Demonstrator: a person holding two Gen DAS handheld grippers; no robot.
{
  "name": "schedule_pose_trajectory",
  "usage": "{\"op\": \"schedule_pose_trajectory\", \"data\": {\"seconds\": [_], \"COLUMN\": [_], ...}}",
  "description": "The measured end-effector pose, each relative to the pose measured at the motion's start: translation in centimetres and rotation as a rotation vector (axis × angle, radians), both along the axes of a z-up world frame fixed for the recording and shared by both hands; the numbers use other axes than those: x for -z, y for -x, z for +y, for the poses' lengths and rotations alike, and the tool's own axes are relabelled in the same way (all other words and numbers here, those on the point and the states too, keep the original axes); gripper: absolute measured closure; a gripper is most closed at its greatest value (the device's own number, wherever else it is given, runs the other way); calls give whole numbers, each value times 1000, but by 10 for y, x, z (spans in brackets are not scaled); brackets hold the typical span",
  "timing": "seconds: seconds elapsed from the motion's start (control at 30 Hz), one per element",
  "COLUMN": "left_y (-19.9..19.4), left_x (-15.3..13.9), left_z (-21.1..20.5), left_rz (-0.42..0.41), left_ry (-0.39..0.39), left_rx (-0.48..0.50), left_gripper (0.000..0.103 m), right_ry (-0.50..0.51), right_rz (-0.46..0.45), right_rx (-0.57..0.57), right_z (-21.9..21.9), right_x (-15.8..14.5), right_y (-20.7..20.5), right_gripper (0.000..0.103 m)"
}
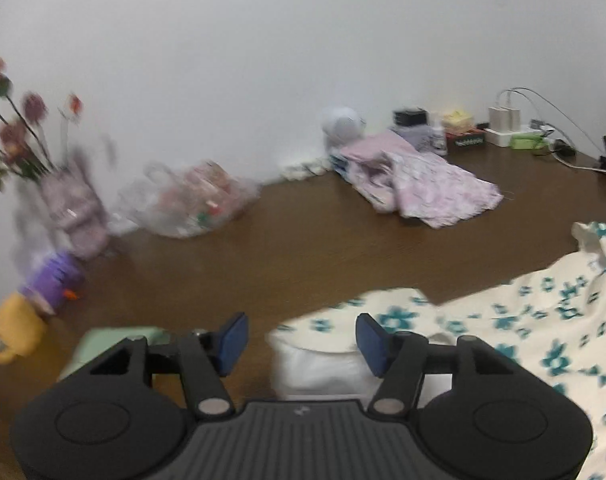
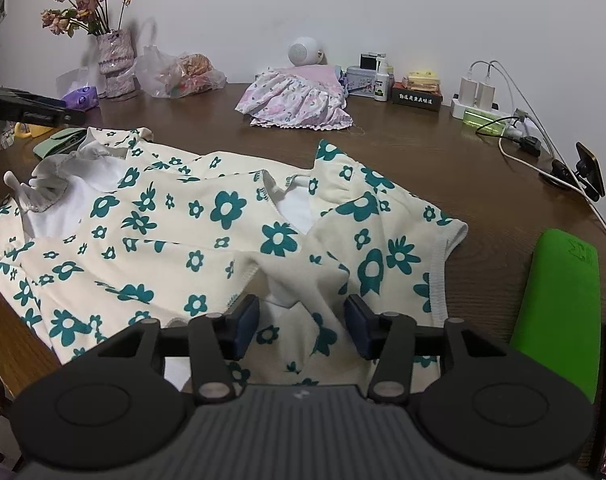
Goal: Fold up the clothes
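Note:
A cream garment with teal flowers lies spread and rumpled on the brown table; its white lining shows at the left. My right gripper is open, low over the garment's near edge, with a raised fold of cloth between its pads. My left gripper is open over the garment's left end, where a white folded edge lies between the pads. The left gripper also shows in the right wrist view at the far left. The left wrist view is blurred.
A folded pink floral garment lies at the back. A vase of dried flowers, a plastic bag, boxes and bottles, a power strip with chargers and cables line the wall. A green object lies at the right.

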State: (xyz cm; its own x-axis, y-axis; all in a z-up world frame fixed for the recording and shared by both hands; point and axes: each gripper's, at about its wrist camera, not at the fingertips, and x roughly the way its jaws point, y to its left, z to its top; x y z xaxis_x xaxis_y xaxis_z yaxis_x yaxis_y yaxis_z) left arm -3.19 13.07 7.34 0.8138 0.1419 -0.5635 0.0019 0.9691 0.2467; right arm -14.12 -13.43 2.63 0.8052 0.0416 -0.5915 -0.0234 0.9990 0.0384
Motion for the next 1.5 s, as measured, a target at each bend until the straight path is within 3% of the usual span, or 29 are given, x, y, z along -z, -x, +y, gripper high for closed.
{"op": "schedule_pose_trajectory", "data": {"seconds": [0.17,0.3,0.47,0.57,0.6,0.63,0.7,0.97,1.07,1.13,1.2,1.27,1.33,1.37,1.43,1.5], "left_y": [-8,-6,-4,-3,-2,-2,-1,4,23,44,65,86,115,131,156,174], "left_x": [27,34,42,47,49,51,53,53,37,20,4,-12,-21,-24,-21,-9], "left_z": [-28,-23,-16,-12,-10,-9,-7,-19,-14,-9,-4,1,4,6,10,5], "left_rz": [49,52,55,57,57,58,55,29,-5,-43,-81,-119,-140,-144,-132,-94], "left_ry": [-16,27,83,116,128,139,154,90,97,107,116,125,138,156,240,241], "left_rx": [68,42,6,-15,-23,-30,-41,-57,-30,-13,5,23,43,64,163,257], "left_gripper": [44,44,39,38,37,37,36,36,37,37,35,24,21,21,21,21], "right_ry": [-2,30,10,7,6,6,13,117,87,67,56,47,38,33,24,37], "right_rz": [-33,-45,-27,29,49,69,102,111,89,46,18,-9,-36,-49,-76,-71], "right_rx": [17,73,95,92,91,90,92,137,130,75,-27,-137,-247,-302,-412,-481], "right_z": [-4,-21,-37,-33,-32,-31,-28,-24,-25,-21,-15,-8,-2,1,7,16], "right_x": [-12,-21,-27,-14,-10,-5,5,16,8,-3,-7,-10,-13,-14,-17,-16], "right_y": [-1,-24,-62,-87,-96,-104,-118,-114,-101,-81,-56,-30,-5,8,34,47], "right_gripper": [51,41,38,38,46,66,90,96,81,51,48,44,31,31,31,31]}}
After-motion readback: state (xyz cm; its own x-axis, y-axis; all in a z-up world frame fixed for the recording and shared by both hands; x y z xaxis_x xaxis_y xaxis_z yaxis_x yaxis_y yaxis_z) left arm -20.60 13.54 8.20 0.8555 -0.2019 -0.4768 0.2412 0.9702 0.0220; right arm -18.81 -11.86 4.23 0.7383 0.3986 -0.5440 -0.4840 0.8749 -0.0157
